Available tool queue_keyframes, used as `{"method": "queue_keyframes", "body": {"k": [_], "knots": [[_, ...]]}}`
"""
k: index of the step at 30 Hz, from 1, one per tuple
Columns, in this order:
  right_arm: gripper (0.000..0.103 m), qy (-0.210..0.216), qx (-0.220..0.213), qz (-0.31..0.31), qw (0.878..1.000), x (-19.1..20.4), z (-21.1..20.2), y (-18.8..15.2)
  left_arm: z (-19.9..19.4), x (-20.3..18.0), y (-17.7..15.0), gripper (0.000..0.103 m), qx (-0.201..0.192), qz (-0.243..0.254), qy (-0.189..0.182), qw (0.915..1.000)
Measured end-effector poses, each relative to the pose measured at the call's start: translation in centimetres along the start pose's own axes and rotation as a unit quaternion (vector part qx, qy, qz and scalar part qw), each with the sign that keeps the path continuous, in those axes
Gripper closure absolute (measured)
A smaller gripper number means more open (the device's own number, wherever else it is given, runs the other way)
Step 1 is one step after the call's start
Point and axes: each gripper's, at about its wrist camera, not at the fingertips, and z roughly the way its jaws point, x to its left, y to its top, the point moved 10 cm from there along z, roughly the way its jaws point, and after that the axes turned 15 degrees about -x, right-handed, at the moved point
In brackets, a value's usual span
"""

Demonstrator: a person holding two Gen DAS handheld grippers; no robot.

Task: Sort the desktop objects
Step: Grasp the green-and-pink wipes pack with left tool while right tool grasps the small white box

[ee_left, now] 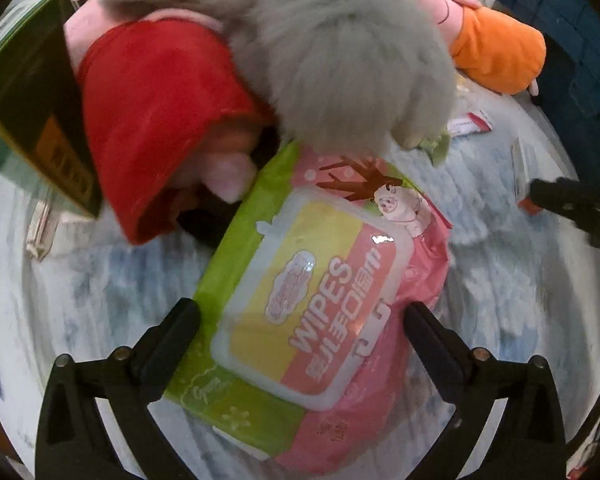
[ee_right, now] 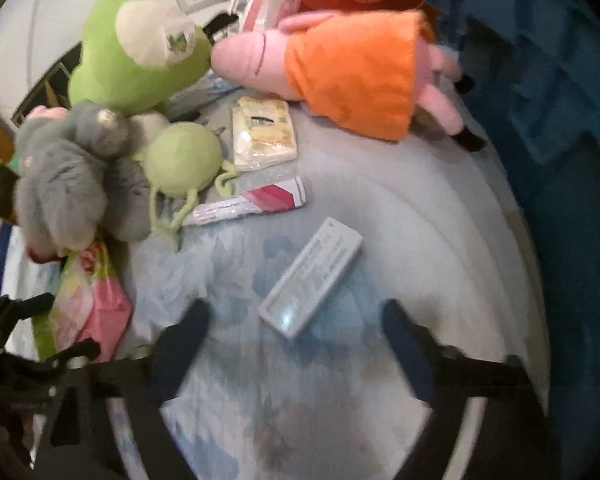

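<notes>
A green and pink pack of wipes (ee_left: 312, 280) with a clear lid lies flat on the blue-white marbled table (ee_left: 100, 300). My left gripper (ee_left: 302, 314) stands open over its near end, one finger on each side of the pack, pads not pressing. In the right wrist view a flat pale-blue box (ee_right: 312, 276) lies on the table (ee_right: 300, 400). My right gripper (ee_right: 296, 312) is open just below the box, its fingers wide apart and touching nothing. The left gripper (ee_right: 62, 324) and the wipes (ee_right: 96, 304) show at that view's left edge.
Plush toys crowd the far side: a grey one (ee_left: 340, 60), a pink one in red (ee_left: 160, 120), a pink one in orange (ee_right: 352, 68), two green ones (ee_right: 132, 60). A tissue pack (ee_right: 264, 136), a pink-white box (ee_right: 252, 202), a dark green box (ee_left: 28, 100), a blue basket (ee_right: 540, 100).
</notes>
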Motion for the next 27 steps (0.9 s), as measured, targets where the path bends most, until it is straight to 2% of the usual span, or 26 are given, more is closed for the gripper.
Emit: {"method": "queue_keyframes", "body": {"k": [3,5,7,9,13,19,27], "knots": [[0.024,-0.008,0.015,0.001,1.000,0.3,1.7,-0.2,0.6,-0.4,0.5,0.000,0.002,-0.017,-0.007,0.9998],[0.033,-0.032,0.009,-0.031,0.999,0.6,2.2,0.1,0.8,-0.5,0.6,0.000,0.002,-0.027,-0.012,0.9995],[0.064,-0.051,0.004,-0.065,0.997,0.9,2.2,0.3,0.7,-0.5,0.6,0.001,-0.003,-0.037,-0.014,0.9992],[0.077,-0.045,0.006,-0.071,0.996,1.2,2.0,0.2,0.4,-0.5,0.5,0.007,-0.012,-0.044,-0.015,0.9988],[0.077,-0.031,0.012,-0.074,0.997,1.5,1.2,-0.6,-1.5,-0.5,0.4,0.027,-0.034,-0.065,-0.008,0.9973],[0.077,0.006,-0.005,-0.084,0.996,2.9,-2.2,-1.4,-4.2,-0.5,-1.6,0.031,-0.047,-0.095,-0.002,0.9944],[0.077,0.046,-0.046,-0.111,0.992,5.5,-7.5,-1.0,-9.9,-2.1,-1.7,0.036,-0.099,-0.113,0.029,0.9882]]}}
